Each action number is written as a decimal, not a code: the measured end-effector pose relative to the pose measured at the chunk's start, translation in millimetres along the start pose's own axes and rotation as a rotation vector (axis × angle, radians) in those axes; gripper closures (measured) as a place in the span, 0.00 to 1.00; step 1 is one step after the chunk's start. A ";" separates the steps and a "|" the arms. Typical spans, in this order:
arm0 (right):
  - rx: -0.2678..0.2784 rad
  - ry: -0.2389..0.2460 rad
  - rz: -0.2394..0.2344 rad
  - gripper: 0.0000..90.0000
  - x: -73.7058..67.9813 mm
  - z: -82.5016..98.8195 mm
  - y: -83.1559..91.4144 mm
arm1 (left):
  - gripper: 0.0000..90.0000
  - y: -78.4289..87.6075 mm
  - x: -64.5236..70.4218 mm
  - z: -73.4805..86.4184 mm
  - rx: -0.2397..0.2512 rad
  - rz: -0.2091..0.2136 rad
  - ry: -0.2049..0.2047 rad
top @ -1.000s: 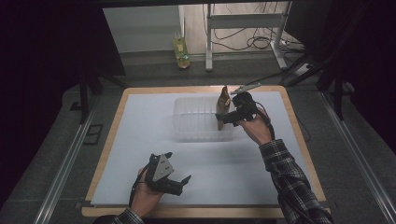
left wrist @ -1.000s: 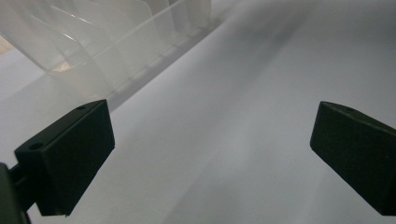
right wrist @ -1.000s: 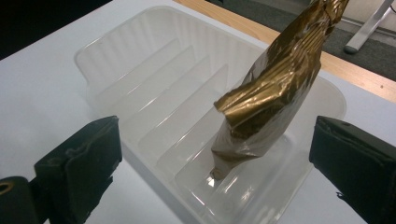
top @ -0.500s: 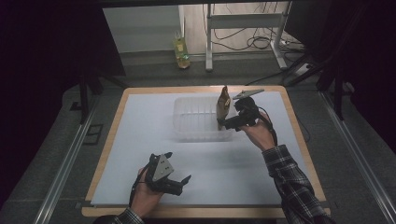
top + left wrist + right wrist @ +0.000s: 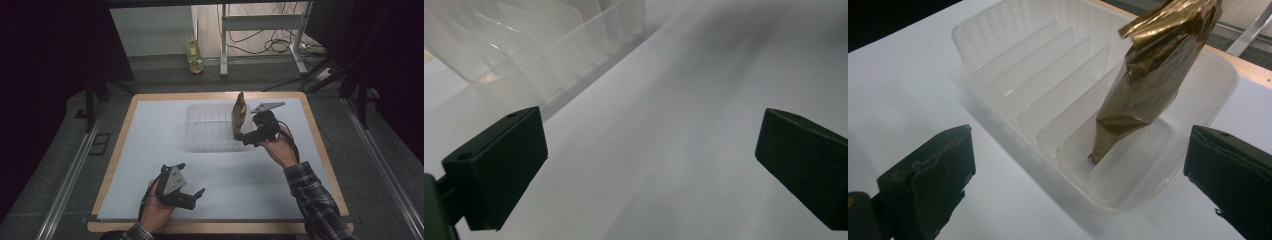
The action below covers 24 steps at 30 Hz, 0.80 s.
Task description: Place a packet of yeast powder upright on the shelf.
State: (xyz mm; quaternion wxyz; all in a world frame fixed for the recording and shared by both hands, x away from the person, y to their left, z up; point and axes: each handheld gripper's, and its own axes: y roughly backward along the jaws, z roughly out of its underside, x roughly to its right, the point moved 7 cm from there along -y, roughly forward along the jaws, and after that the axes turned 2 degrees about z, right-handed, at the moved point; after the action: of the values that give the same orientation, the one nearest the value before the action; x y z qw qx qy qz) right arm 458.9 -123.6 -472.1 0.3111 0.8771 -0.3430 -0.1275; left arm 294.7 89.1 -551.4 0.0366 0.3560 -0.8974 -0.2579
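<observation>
a gold wrapper (image 5: 1153, 85) is seen standing on end in the tray (image 5: 1013, 55), crinkled and shiny at the top, smoother and dull bronze lower down, tapering to a narrow foot. it is tilted, with its foot set in the end slot between the last divider and the tray's end wall, and its top leaning out above the rim. in the high view the wrapper (image 5: 239, 115) is placed at the right end of the tray (image 5: 202, 131), which is clear plastic, ribbed with several upright dividers, and laid on the white sheet (image 5: 150, 145) toward the table's far side.

the right gripper (image 5: 246, 137) is held just beside the tray's right end, pointed leftward at the wrapper's lower part, with the right hand (image 5: 278, 149) raised off the sheet and the plaid-sleeved forearm angled in from the lower right. its jaws are spread wide and nothing is held between them; the wrapper is seen apart from both.

the left gripper (image 5: 192, 186) is rested low near the front edge of the sheet, well apart from the tray, with the left hand (image 5: 155, 210) wrapped under it. its jaws are likewise spread wide, with bare sheet between them and nothing gripped.
</observation>
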 end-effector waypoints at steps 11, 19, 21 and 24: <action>0.002 0.003 -0.023 0.00 -10.1 11.5 4.2 | 0.00 0.7 -0.4 0.0 -0.002 0.002 -0.010; 0.010 0.017 -0.022 0.00 -14.0 17.9 9.2 | 0.00 0.3 0.6 -1.1 0.015 0.009 0.002; 0.011 0.020 -0.021 0.00 -14.4 19.9 9.9 | 0.00 0.4 0.4 -1.1 0.015 0.008 0.003; 0.006 0.026 -0.025 0.00 -15.8 24.5 10.8 | 0.00 0.2 0.2 -0.9 0.014 0.006 0.002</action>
State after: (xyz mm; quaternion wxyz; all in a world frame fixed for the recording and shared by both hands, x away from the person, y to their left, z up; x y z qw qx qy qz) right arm 431.0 -130.3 -484.0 0.3114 0.8838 -0.3282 -0.1190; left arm 294.7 88.7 -550.6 0.0359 0.3540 -0.9001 -0.2513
